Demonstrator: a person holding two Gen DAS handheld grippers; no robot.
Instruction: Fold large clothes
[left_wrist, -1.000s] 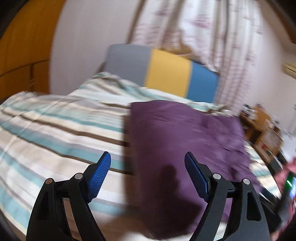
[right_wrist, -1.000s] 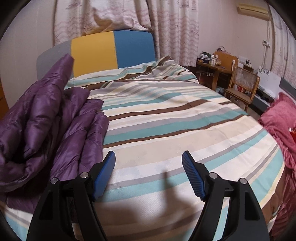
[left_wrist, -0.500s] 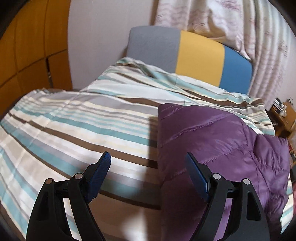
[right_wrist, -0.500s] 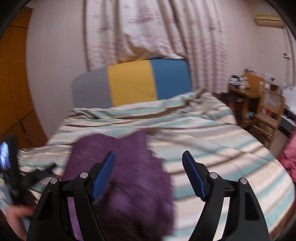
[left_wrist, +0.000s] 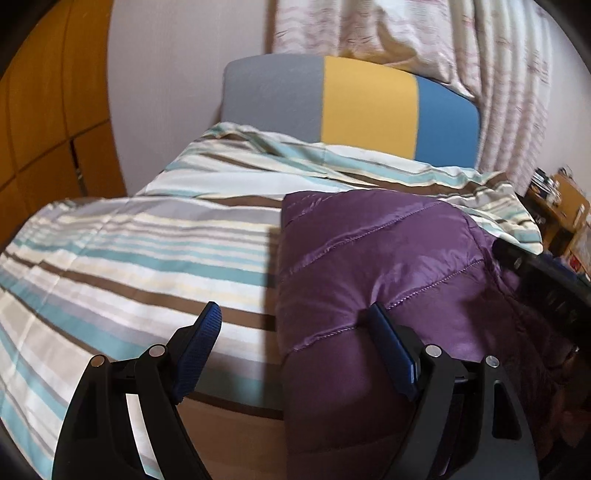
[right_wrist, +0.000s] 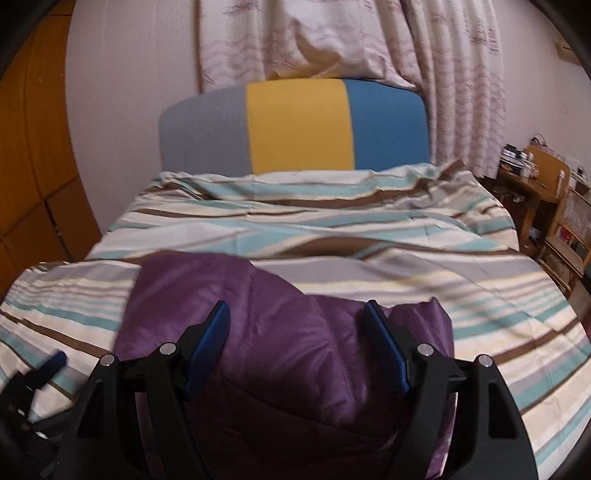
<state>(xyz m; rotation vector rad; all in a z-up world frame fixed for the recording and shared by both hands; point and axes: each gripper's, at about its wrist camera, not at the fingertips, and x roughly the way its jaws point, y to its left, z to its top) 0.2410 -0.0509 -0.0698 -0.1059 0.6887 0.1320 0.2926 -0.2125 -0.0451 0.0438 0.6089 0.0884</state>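
A purple quilted down jacket (left_wrist: 388, 266) lies folded in a thick bundle on the striped bed cover (left_wrist: 147, 258). My left gripper (left_wrist: 295, 332) is open and empty at the jacket's left edge; its right finger rests against the fabric. My right gripper (right_wrist: 297, 332) is open and empty, with the jacket (right_wrist: 280, 332) bulging between its two fingers. The right gripper's black body shows at the right edge of the left wrist view (left_wrist: 546, 280). The left gripper shows at the lower left of the right wrist view (right_wrist: 33, 380).
The bed's headboard (right_wrist: 295, 125) is grey, yellow and blue, with curtains (right_wrist: 332, 40) behind. An orange wooden wardrobe (left_wrist: 44, 122) stands left of the bed. A wooden desk and chair (right_wrist: 543, 199) stand to the right. Striped cover (right_wrist: 369, 236) stretches beyond the jacket.
Both grippers have swung in toward the jacket and come lower. The right gripper has turned left from open bed cover onto the bundle. Both stayed open.
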